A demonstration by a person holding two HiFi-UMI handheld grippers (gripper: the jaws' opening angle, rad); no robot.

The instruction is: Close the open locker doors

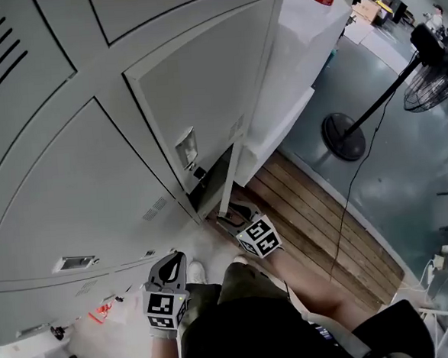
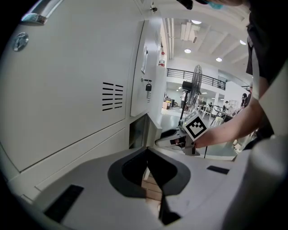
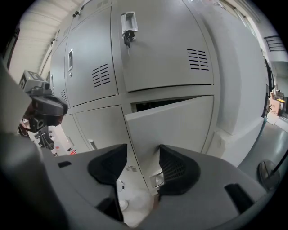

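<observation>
Ajar locker door [image 3: 175, 126], lower row. Right hand-held gripper [image 3: 140, 157] just before it, jaws apart on nothing. Left hand-held gripper [image 2: 146, 155] left of door, jaws together.

A pedestal fan [image 1: 343, 137] stands near wooden planks [image 1: 319, 221].

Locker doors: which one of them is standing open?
The end door beside the white wall; a dark gap shows along its edge, while the other doors sit flush.

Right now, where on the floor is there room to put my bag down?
The wooden boards beside the lockers are bare. The grey floor past them is free, apart from the fan stand and its cable. Clutter crowds the floor near the left gripper.
</observation>
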